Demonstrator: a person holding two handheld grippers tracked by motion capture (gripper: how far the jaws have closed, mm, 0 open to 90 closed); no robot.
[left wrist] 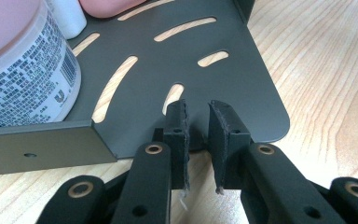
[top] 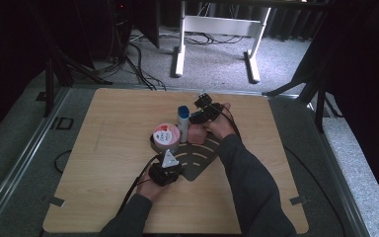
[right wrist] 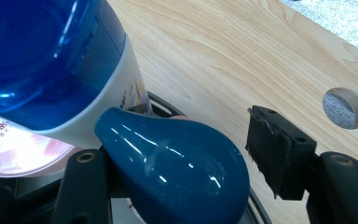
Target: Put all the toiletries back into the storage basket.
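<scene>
fingers of the left gripper [left wrist: 198, 140] stand a narrow gap apart with nothing between them, poised over the near rounded edge of a dark slotted metal plate [left wrist: 223, 88] that lies flat on the counter [left wrist: 326, 70]. on the plate's left side stands a squat tub [left wrist: 23, 70] with a pink top and a printed white label, just beside a raised lip of the plate.

fingers of the right gripper [right wrist: 186, 158] are spread wide, and a glossy dark blue rounded thing [right wrist: 177, 172] lies between them, against the left finger and clear of the right pad [right wrist: 275, 149]. whether they press on it i cannot tell. touching it from above is a white bottle with a blue cap [right wrist: 51, 60].

from the high view, the right gripper [top: 203, 112] sits at the far side of the plate [top: 197, 160], next to the upright bottle [top: 183, 118] and the tub [top: 166, 137]; the left gripper [top: 168, 170] is at the plate's near edge.
</scene>
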